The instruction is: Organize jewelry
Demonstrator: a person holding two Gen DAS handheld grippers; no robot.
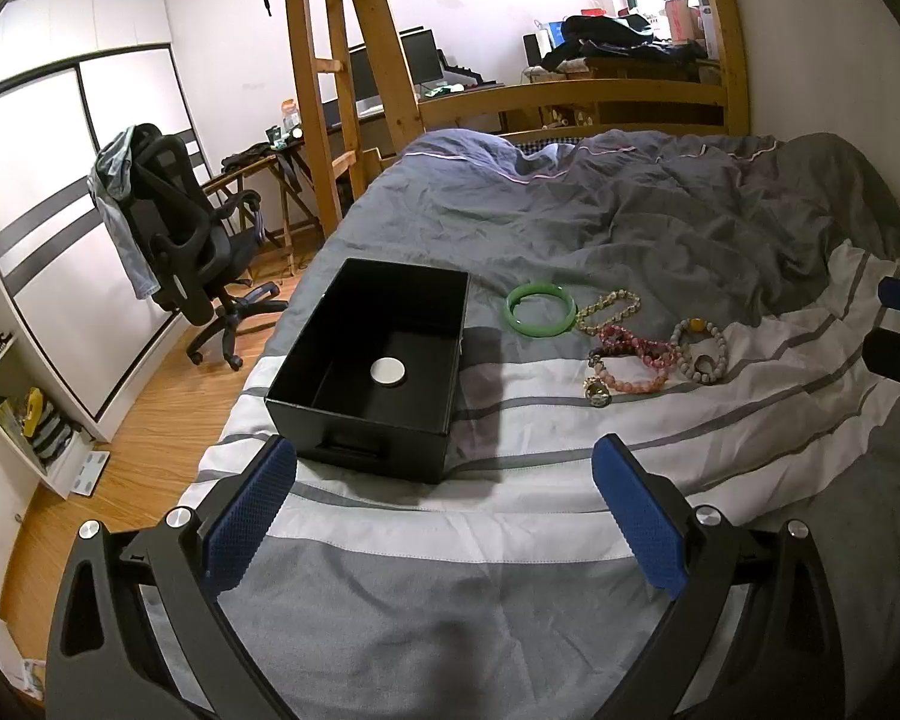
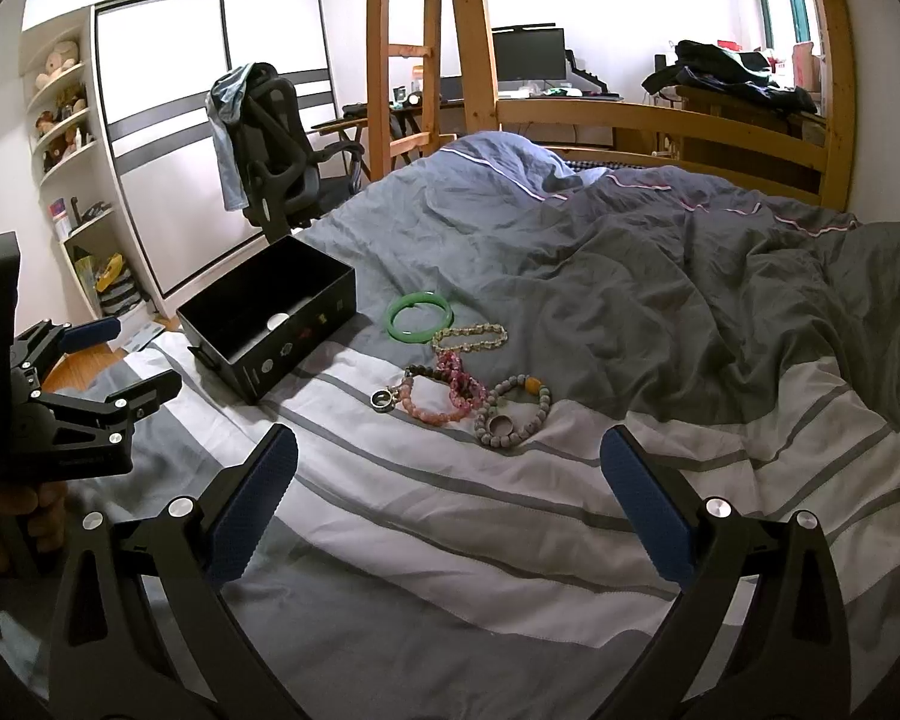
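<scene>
Task not begun. Left gripper (image 1: pixel 444 516) and right gripper (image 2: pixel 450 504) gape wide, empty. Black box (image 1: pixel 372 372), ahead of the left jaws, holds no jewelry; bracelets (image 2: pixel 450 372) lie beyond the right jaws.

Our left gripper (image 1: pixel 444 468) is matte black plastic, its two fingers faced with blue knurled pads (image 1: pixel 252 516) and pinned by round silver screws at the lower left and lower right of the frame. Our right gripper (image 2: pixel 450 462) matches it, with darker blue pads (image 2: pixel 252 504). At the lower left edge of the right wrist view, bare skin of our left hand (image 2: pixel 12 516) shows.
</scene>
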